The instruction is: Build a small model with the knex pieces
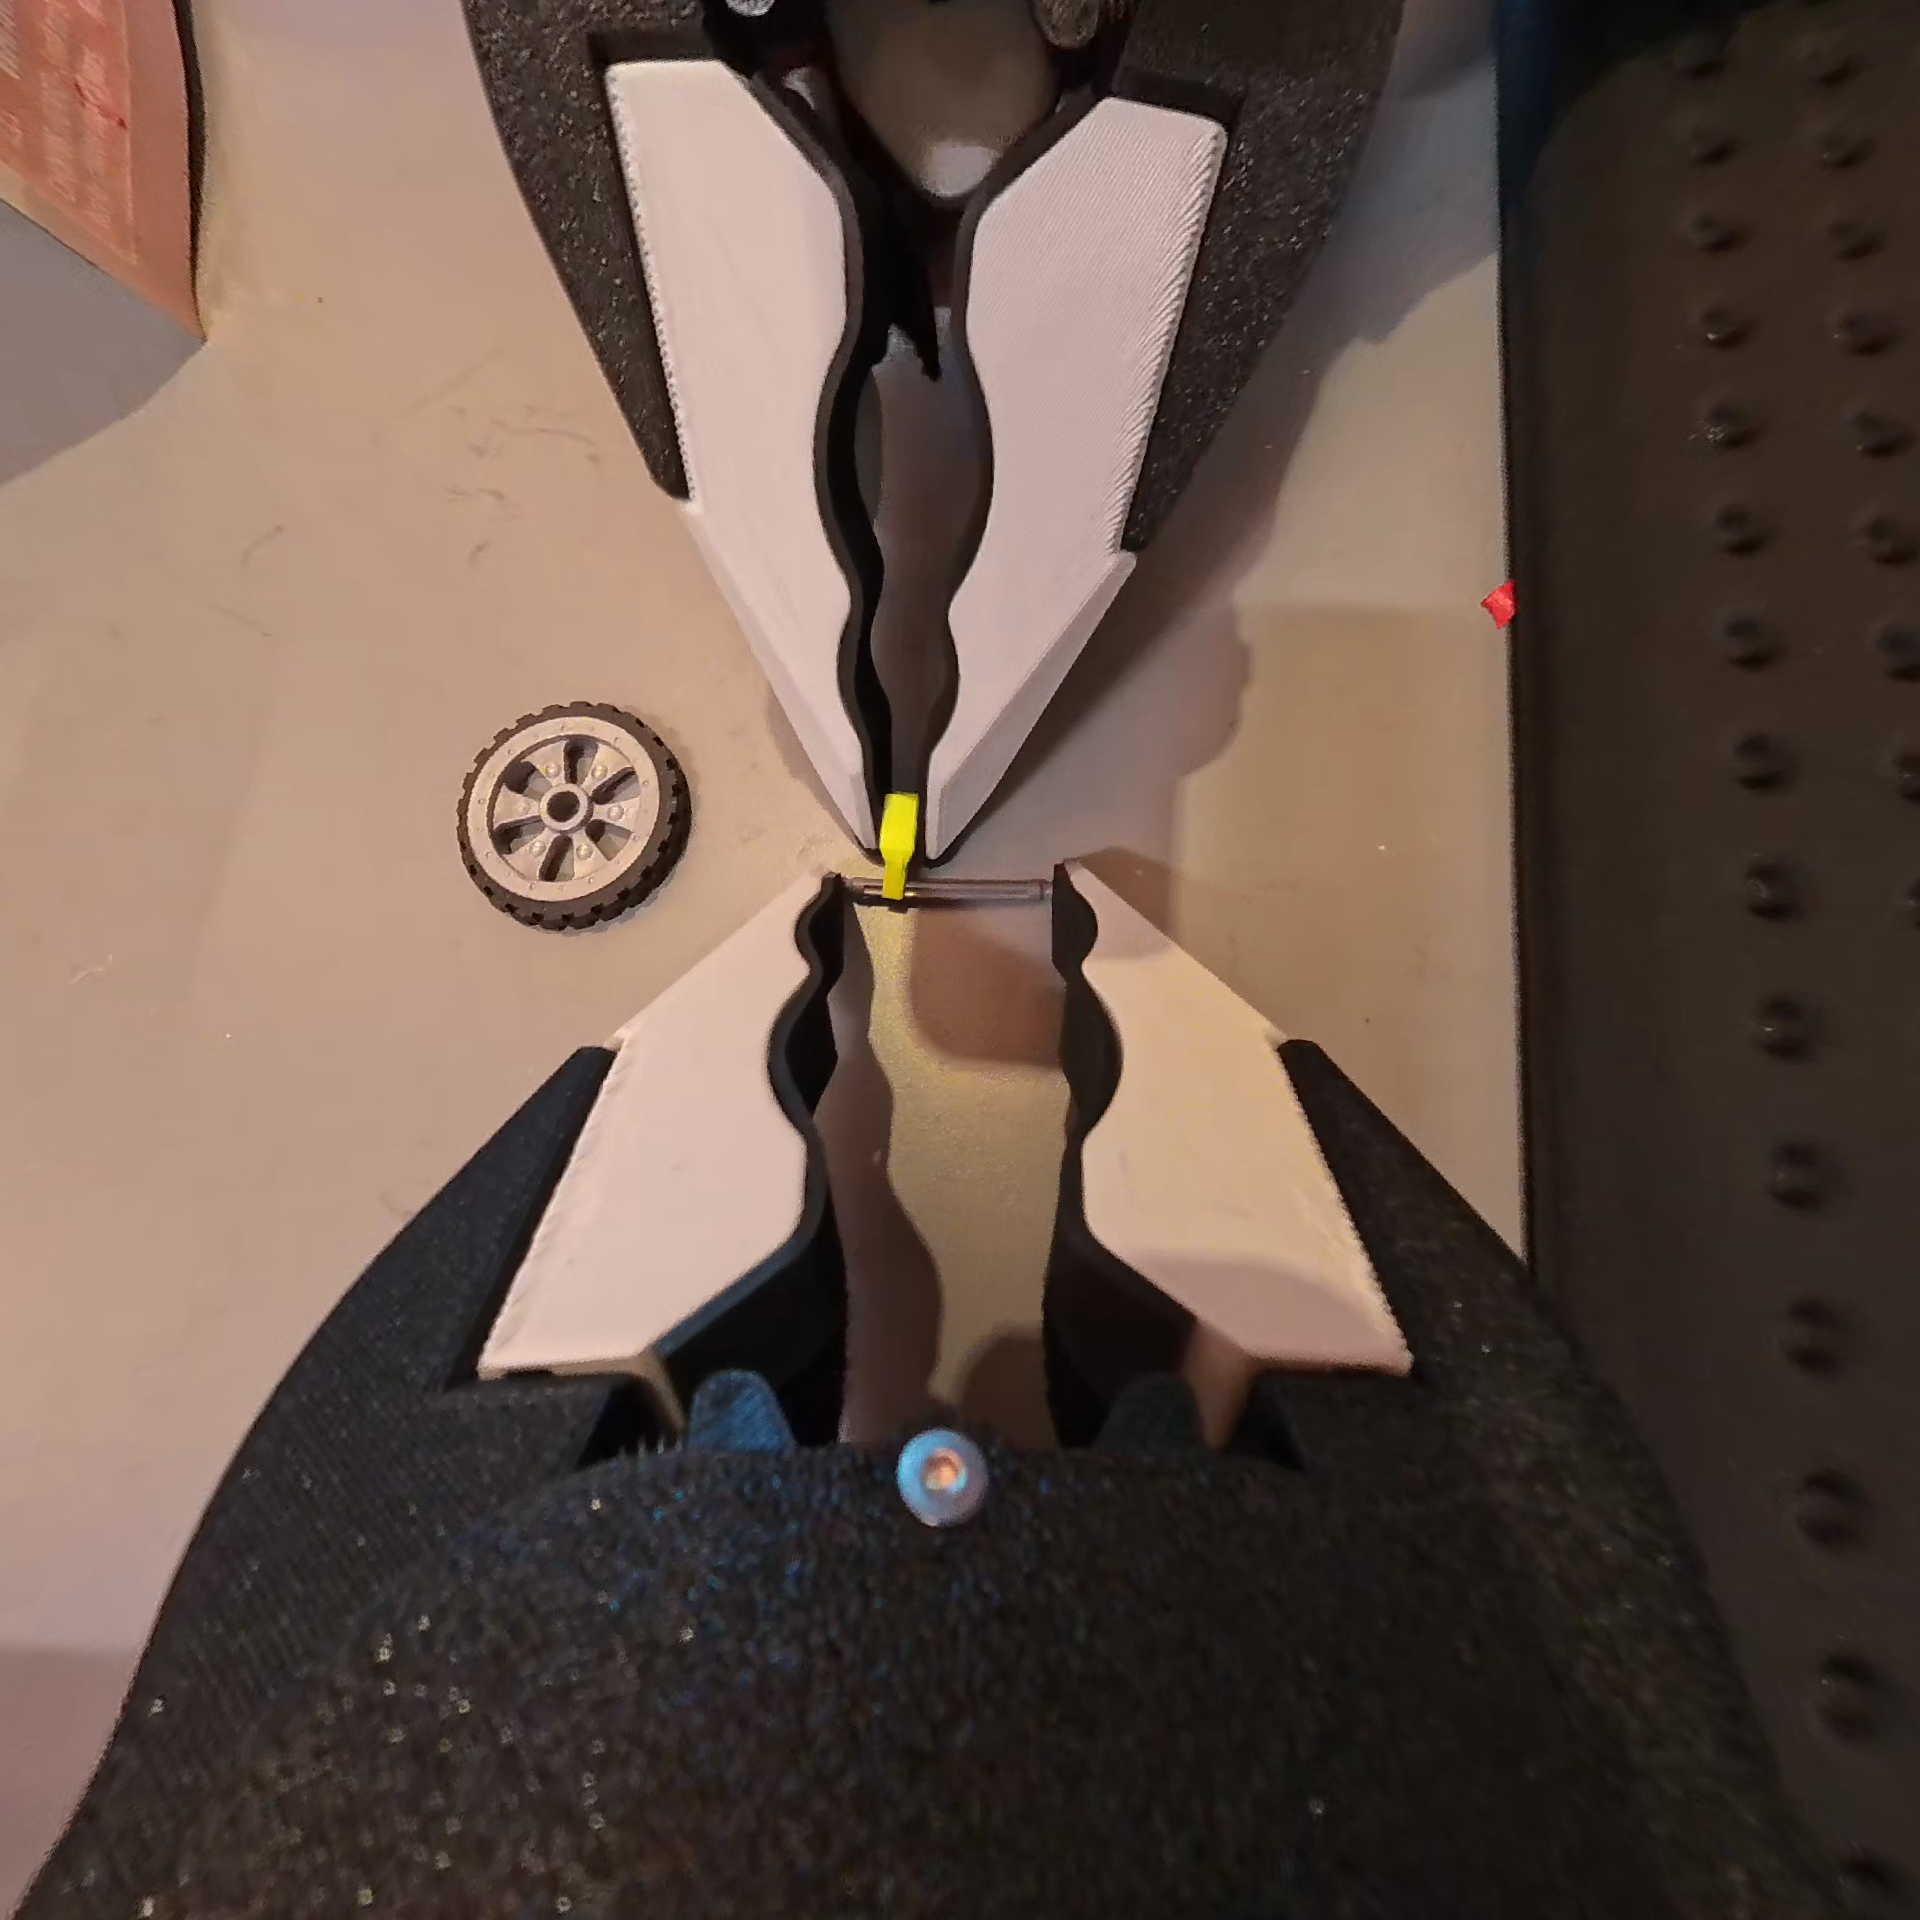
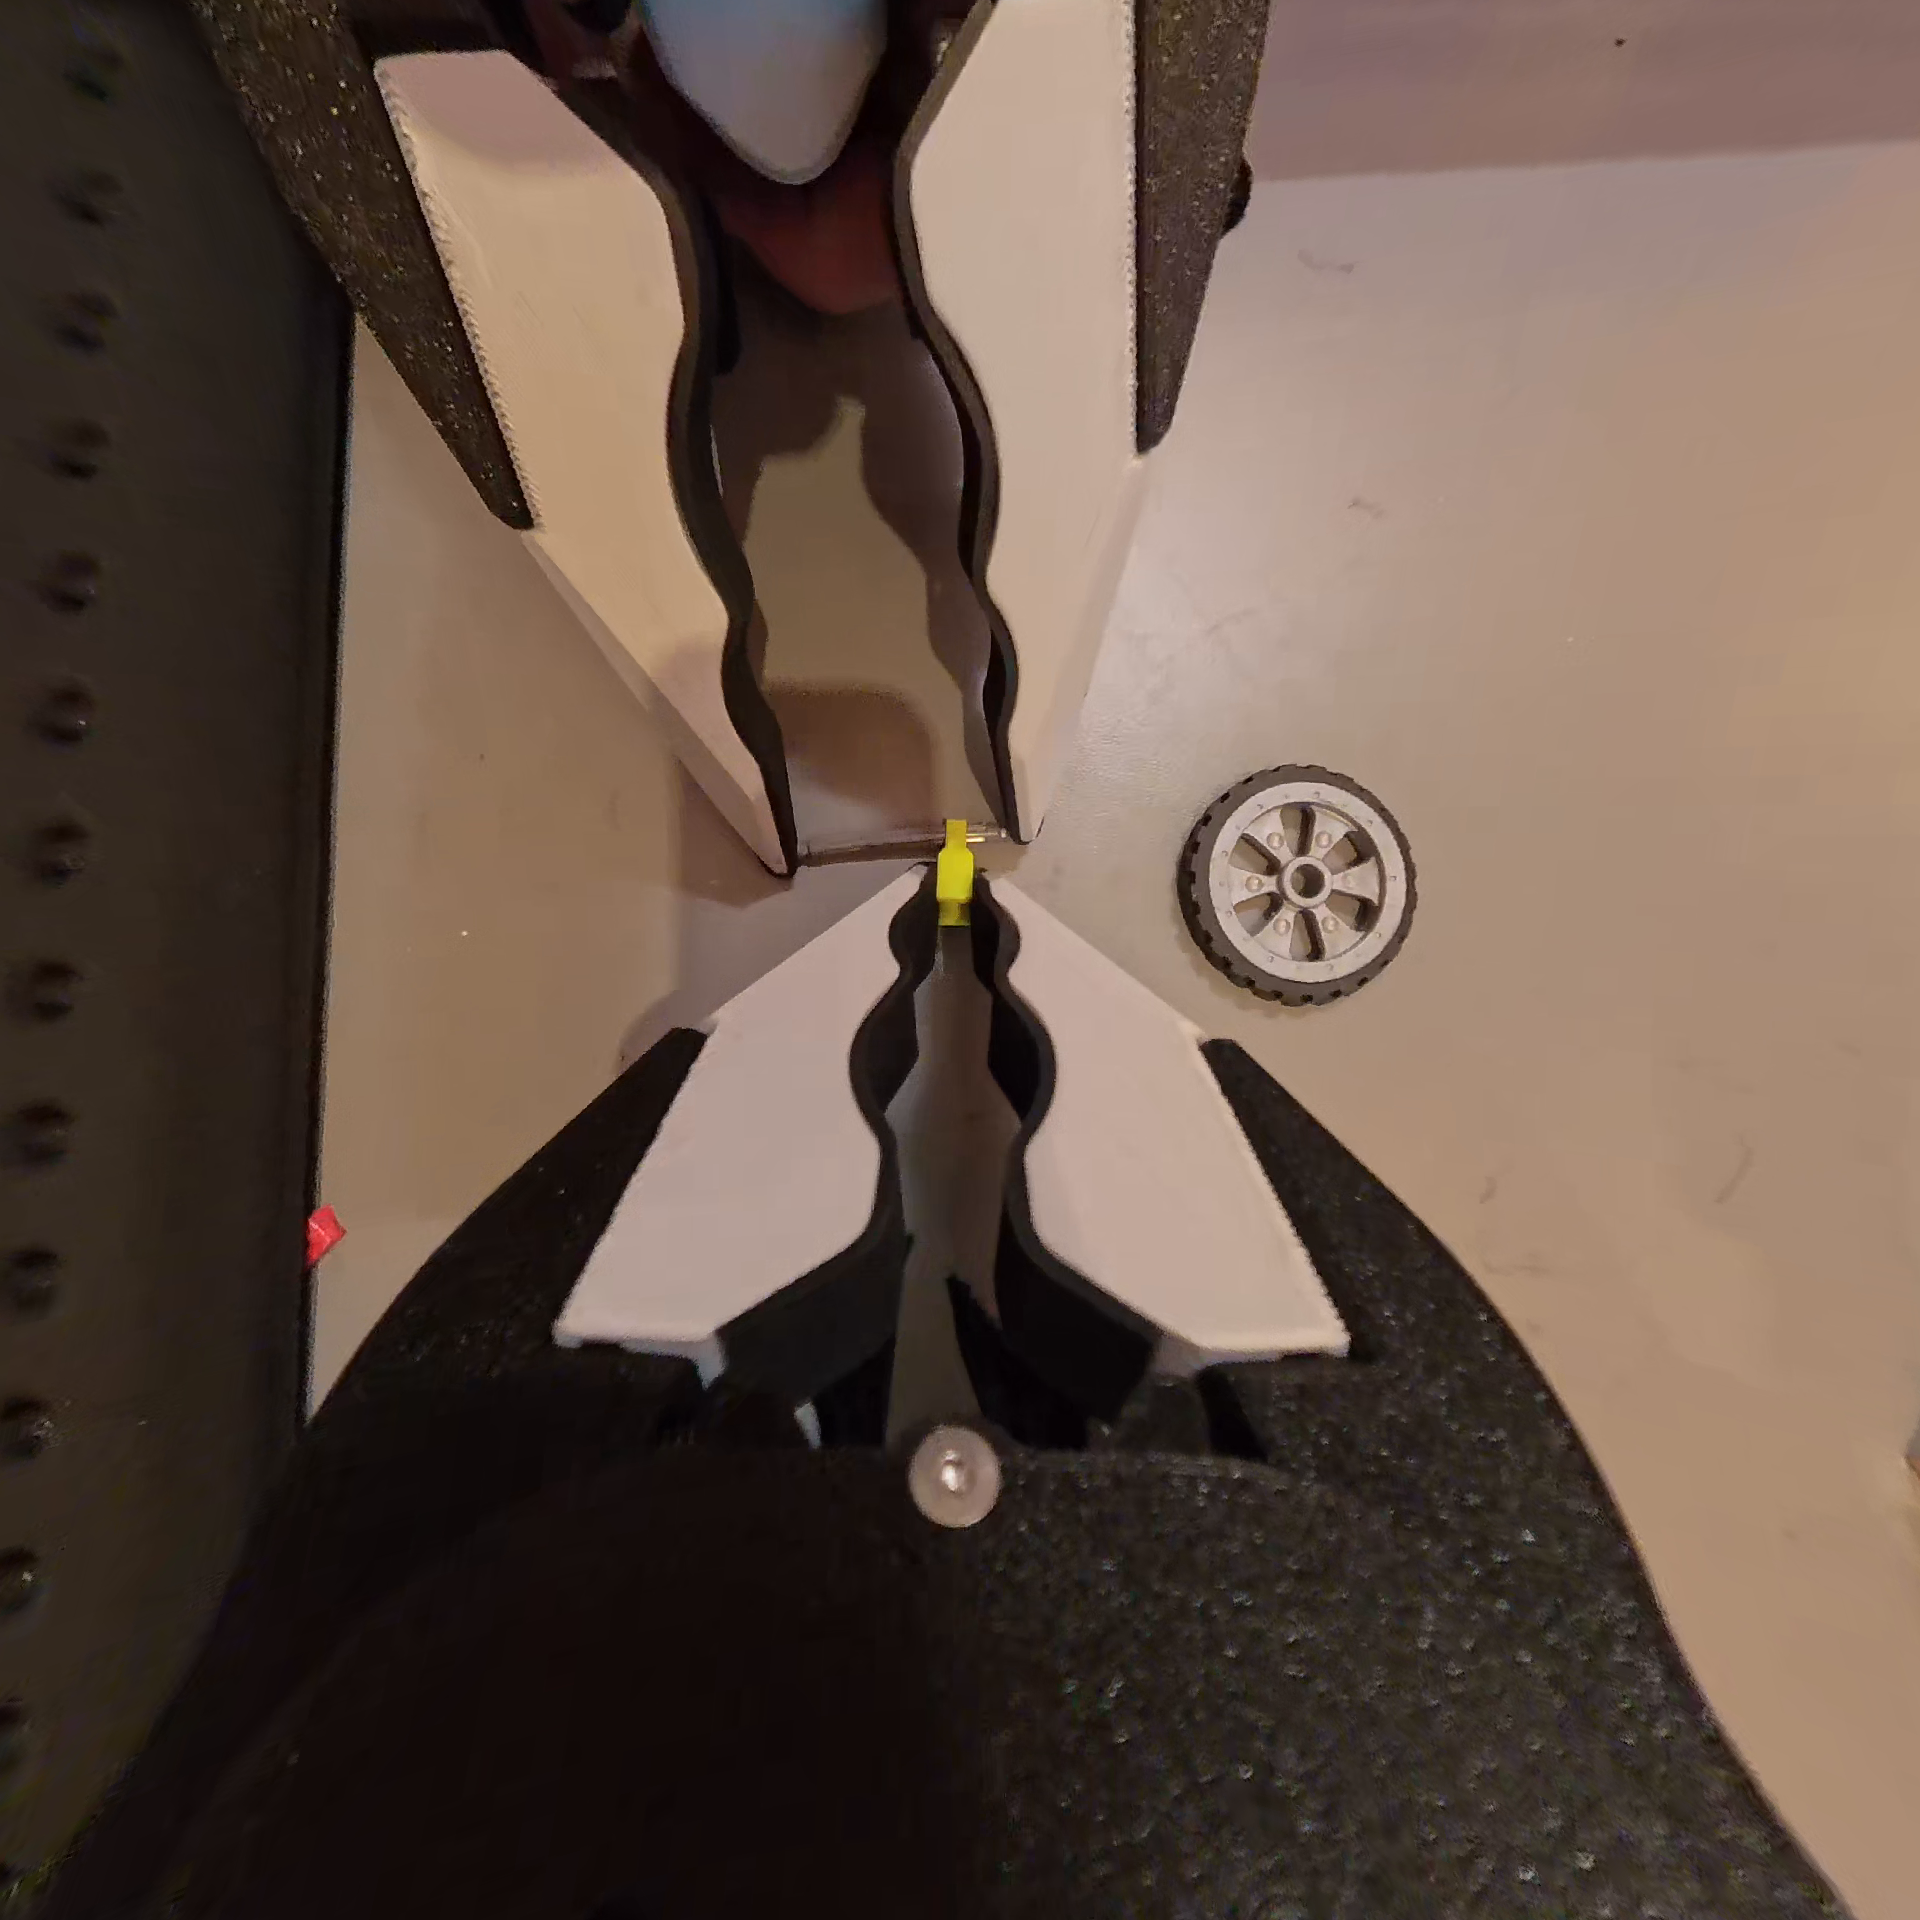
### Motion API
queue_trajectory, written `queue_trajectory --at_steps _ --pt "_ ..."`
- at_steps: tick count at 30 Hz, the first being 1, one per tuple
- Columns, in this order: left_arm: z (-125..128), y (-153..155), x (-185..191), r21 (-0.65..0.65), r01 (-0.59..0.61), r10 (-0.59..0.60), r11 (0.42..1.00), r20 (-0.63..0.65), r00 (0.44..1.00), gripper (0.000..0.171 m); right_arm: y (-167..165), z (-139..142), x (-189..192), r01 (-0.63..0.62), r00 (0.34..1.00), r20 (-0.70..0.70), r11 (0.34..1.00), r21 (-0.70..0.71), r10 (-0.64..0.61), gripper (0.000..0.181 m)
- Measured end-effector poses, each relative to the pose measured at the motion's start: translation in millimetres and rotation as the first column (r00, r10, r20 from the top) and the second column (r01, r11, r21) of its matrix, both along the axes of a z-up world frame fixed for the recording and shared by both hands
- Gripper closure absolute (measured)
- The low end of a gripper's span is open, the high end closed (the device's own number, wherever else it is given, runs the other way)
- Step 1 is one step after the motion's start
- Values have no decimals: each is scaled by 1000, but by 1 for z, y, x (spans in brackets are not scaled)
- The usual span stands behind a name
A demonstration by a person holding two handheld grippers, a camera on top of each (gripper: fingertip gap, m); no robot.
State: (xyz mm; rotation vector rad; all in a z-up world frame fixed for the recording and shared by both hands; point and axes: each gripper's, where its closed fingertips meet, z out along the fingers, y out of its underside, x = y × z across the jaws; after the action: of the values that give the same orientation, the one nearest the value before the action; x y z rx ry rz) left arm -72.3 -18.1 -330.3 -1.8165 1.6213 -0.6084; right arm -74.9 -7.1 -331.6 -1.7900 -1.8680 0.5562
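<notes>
My left gripper (image 1: pixel 948 891) spans a thin metal axle (image 1: pixel 966 889) end to end; my right gripper (image 2: pixel 953 902) pinches its yellow plastic clip (image 2: pixel 952 871), a spoked, rubber-tyred wheel (image 1: pixel 575 816) lying nearby on the bench (image 1: pixel 312 623).

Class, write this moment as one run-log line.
left gripper: holds metal axle endwise | right gripper: shut on yellow clip, at axle | toy wheel: flat on table, apart

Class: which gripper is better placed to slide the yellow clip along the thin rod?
Right. The right gripper is shut on the yellow clip, while the left gripper appears to pinch the thin rod by its ends, steadying it.
</notes>
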Motion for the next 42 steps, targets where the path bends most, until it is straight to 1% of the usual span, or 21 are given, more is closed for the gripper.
queue_trajectory --at_steps 4,7,11,15,17,19,21,24,28,33,42 --pt "0 0 0 9 -1 1 1000 2 1000 134 0 0 0 -40 998 48 999 -3 40 177" --pt "0 0 0 10 -3 3 1000 4 1000 134 0 0 0 -62 996 56 997 -48 65 177" --pt "0 0 0 10 -2 2 1000 6 1000 134 0 -1 0 -110 981 160 993 -31 113 177" --pt "1 0 1 13 -2 2 1000 13 1000 135 0 -1 0 -167 949 268 986 -18 165 177" --pt "1 0 0 11 -8 8 1000 19 1000 135 0 -1 -1 -191 941 281 981 -25 191 179" --pt "1 0 0 4 -10 9 1000 21 1000 135 0 -1 -1 -189 940 282 981 -31 190 179" --pt "1 0 0 4 -8 8 1000 16 1000 134 0 -1 -1 -167 953 247 985 -46 173 178" --pt "1 0 1 12 -10 9 1000 17 1000 134 0 -1 -1 -135 978 152 989 -58 142 177" --pt "1 0 1 11 -13 12 1000 19 1000 134 0 0 -2 -112 993 42 992 -53 114 177" --pt "0 0 2 16 -19 18 1000 21 1000 134 0 0 -2 -76 997 -21 997 -31 75 177" --pt "0 1 5 23 -33 33 999 19 999 135 0 1 -3 -60 993 -108 998 -37 56 177"
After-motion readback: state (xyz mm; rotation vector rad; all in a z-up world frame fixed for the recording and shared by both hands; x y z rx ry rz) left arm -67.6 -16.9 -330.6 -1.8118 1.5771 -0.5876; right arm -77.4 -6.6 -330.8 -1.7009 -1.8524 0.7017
